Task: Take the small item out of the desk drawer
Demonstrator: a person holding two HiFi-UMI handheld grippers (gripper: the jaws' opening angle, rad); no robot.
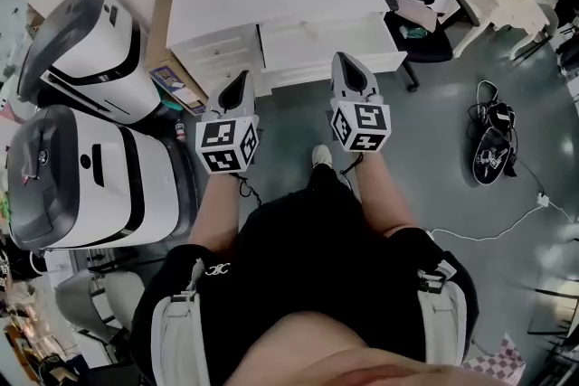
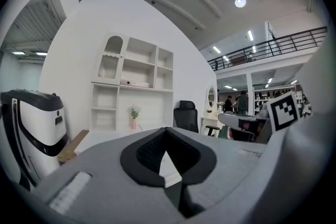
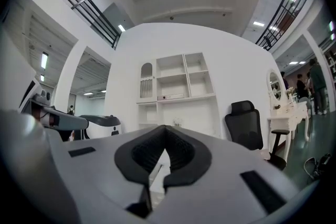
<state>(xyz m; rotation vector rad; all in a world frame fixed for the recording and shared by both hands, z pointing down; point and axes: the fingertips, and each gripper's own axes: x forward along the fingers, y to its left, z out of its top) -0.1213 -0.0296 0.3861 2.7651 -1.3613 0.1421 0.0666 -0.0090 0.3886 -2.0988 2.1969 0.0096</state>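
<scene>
Both tongs are closed and empty: the left tongs (image 1: pixel 242 81) and right tongs (image 1: pixel 341 61) are held level, side by side, pointed at the desk (image 1: pixel 280 0) but well short of it. No small item is seen; it is presumably hidden in a shut drawer (image 1: pixel 330 45), though which one cannot be told. It is judged light and easily dropped, best pinched across its middle once the drawer is drawn out.

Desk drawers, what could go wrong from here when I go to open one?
The left tool and right tool are both shut, so they could bump a drawer front instead of gripping it. The drawers are all closed and the item is unseen, so you might open the wrong one.
</scene>
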